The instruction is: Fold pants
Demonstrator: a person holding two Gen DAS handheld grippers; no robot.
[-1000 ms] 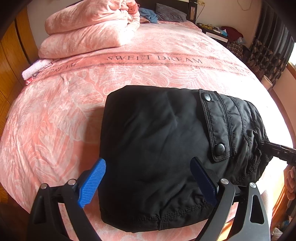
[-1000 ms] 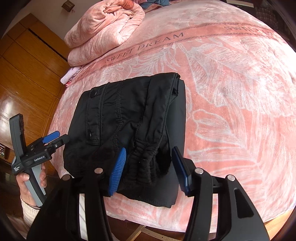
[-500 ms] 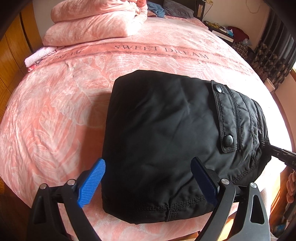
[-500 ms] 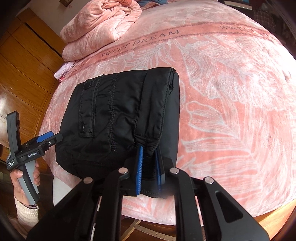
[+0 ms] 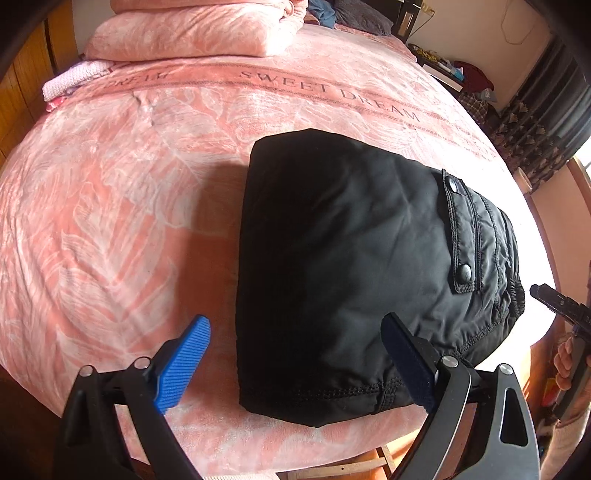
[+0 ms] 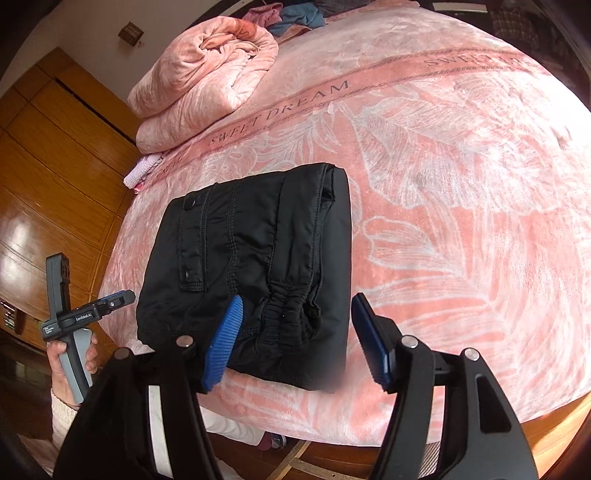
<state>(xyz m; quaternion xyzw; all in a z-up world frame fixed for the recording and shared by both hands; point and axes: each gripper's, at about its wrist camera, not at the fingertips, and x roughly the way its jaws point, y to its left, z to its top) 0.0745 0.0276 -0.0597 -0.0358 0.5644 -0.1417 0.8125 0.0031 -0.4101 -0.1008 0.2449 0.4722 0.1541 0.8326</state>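
Black padded pants [image 5: 351,258] [image 6: 251,258] lie folded into a compact bundle on the pink bed near its front edge. My left gripper [image 5: 295,365] is open above the bundle's near left corner, pads clear of the cloth. My right gripper [image 6: 295,332] hovers over the gathered elastic waistband [image 6: 291,314]. Its jaws are opening, with the waistband end between them and the pads off the fabric. The left gripper [image 6: 114,301] also shows in the right wrist view, held in a hand [image 6: 70,354] beside the bed. The right gripper's tip [image 5: 554,299] shows at the left wrist view's right edge.
The pink "SWEET DREAM" blanket [image 5: 129,203] [image 6: 461,184] covers the bed. A folded pink quilt [image 5: 199,33] [image 6: 199,81] sits at the far end. Wooden wardrobe panels [image 6: 48,184] stand left of the bed. A cluttered nightstand [image 5: 461,74] stands beyond its right side.
The right gripper closed on the waistband end, then let go and spread its jaws. The left gripper shifted left, so the bundle now sits further right in its view.
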